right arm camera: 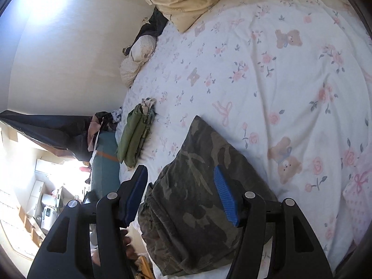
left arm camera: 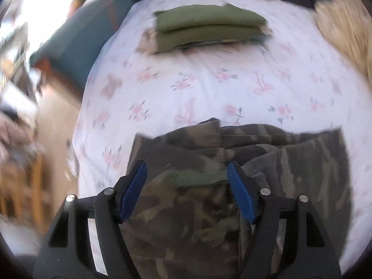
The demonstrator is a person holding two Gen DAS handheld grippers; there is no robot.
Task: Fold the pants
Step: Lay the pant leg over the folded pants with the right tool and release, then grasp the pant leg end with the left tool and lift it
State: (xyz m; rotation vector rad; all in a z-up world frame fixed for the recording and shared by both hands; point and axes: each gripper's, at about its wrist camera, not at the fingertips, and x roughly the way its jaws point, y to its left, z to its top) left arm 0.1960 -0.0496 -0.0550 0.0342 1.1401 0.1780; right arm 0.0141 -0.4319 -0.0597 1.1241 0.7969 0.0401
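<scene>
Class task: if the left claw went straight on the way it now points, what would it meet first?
The left claw, jaws open, would probably first meet the crumpled camouflage-patterned pants right ahead of it, well before the folded olive-green garment stack; motion blur makes depth uncertain.

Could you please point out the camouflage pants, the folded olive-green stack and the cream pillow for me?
camouflage pants [right arm camera: 197,200]: right wrist view, middle of the folded bundle.
olive-green stack [left arm camera: 209,29]: left wrist view, top garment's front face.
cream pillow [right arm camera: 183,2]: right wrist view, its crumpled centre.
</scene>
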